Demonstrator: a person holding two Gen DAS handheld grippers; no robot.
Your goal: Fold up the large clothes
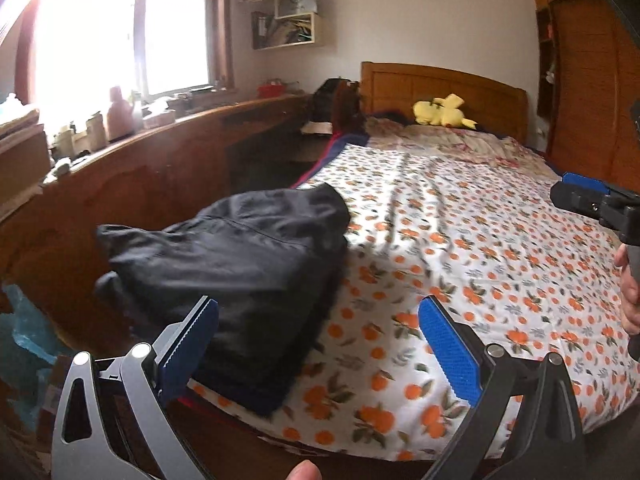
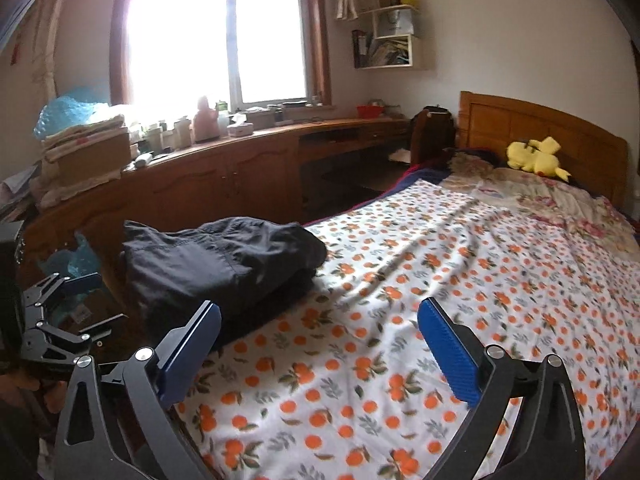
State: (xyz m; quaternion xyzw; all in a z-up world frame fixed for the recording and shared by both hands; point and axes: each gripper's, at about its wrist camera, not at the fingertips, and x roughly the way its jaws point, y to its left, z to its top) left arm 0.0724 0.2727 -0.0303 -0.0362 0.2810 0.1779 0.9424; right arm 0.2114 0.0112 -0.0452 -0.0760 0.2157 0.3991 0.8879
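On the bed (image 2: 400, 280), near its left edge, one folded dark garment (image 2: 216, 264) lies in a stack; one yellow plush toy (image 2: 536, 158) rests by the headboard. Two grippers, left gripper (image 1: 320, 328) and right gripper (image 2: 320, 332), both spread wide, grasping nothing.
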